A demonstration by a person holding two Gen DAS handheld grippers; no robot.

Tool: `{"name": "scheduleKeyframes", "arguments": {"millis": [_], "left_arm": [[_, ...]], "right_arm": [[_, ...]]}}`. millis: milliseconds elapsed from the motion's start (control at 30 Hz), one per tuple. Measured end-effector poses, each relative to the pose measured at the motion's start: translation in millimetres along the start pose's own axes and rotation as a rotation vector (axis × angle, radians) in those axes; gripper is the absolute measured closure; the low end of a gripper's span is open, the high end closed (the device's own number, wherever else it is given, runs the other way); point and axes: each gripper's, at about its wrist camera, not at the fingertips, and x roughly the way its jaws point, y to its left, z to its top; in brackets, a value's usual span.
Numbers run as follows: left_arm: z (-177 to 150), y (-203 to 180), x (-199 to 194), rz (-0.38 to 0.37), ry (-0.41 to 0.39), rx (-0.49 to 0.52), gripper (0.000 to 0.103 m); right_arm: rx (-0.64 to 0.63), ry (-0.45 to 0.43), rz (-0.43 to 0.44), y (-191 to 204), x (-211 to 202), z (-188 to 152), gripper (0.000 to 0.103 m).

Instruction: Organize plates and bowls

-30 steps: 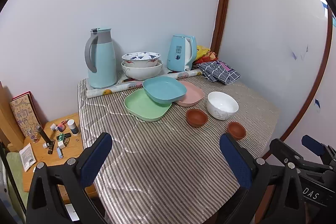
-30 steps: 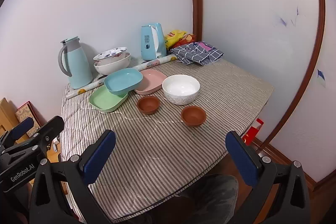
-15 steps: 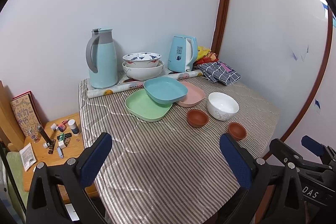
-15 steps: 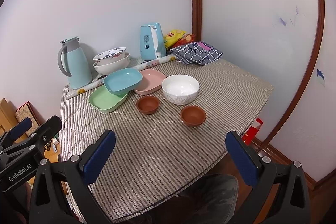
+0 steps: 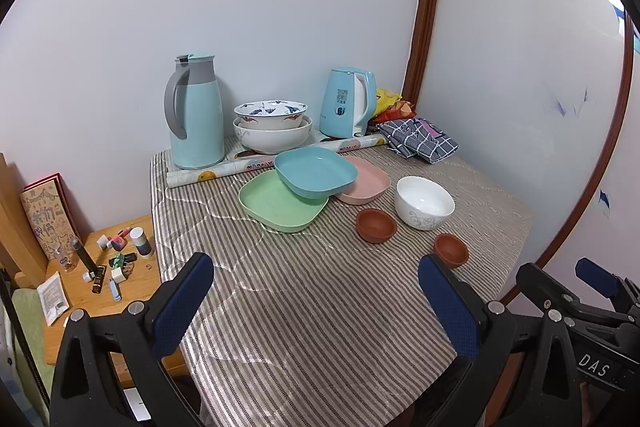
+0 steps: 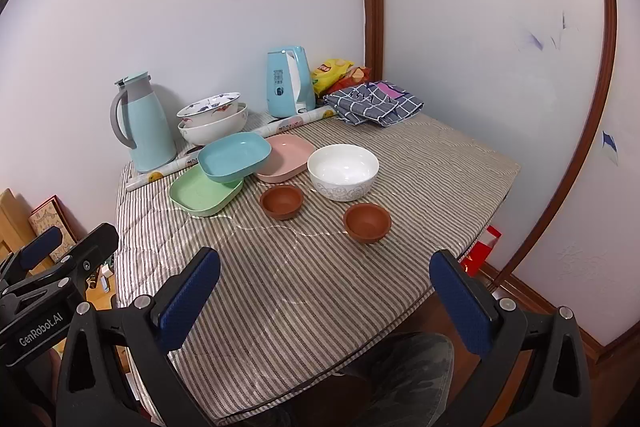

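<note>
Little of the sorting looks done: both grippers hover at the near edge of the striped-cloth desk (image 5: 320, 327), the left gripper (image 5: 316, 297) and right gripper (image 6: 326, 293) each with jaws spread wide and holding nothing. Well ahead of the jaws lie the loose pieces: a square teal plastic plate (image 5: 316, 175) resting tilted across a square green plastic plate (image 5: 276, 205) and a square pink plastic plate (image 5: 370, 183), a round white ceramic bowl (image 6: 343, 171) just beyond, and two small brown clay bowls (image 6: 281, 201) (image 6: 367, 221) nearest the right jaws, set apart from each other. Two large patterned white bowls (image 5: 272, 127) already sit nested at the far side, so stacking the plates and gathering the bowls remains. Beyond them stand a pale blue thermos jug (image 5: 196, 111), a pale blue electric kettle (image 5: 348, 103), a rolled printed sheet (image 5: 256, 163) and a folded checked cloth (image 5: 416, 143); nothing blocks the approach.
</note>
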Motion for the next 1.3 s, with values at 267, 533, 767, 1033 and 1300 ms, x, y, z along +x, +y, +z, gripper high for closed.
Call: {"name": "scheduleKeyframes", "arguments": {"millis": [267,533,767,1033,1300], "left_arm": [[-0.9,-1.5,-2.0,0.011,-0.011,0.007,0.000],[-1.4,-2.7,-3.4,0.002,-0.011,0.002,0.000],[-1.4,1.0,-2.3,0.001,-0.007,-0.005,0.000],[-2.4,2.9,-2.0,0.004,-0.005,-0.007,0.000],[-2.5,3.0,-1.8,0.005,-0.004,-0.005,0.000]], "right_arm": [[0.001,-0.001,0.000,-1.3,-0.9,-1.4,0.000],[-0.008,-0.002,0.001,1.6,-2.1,-3.6,0.000],[-0.008,0.002,0.002,2.4,-1.9,-3.5,0.000],[-0.008,0.004,-0.001,3.4,-0.4,-4.5,0.000],[-0.007,0.001,-0.002,1.7,0.0,-4.5,0.000]]}}
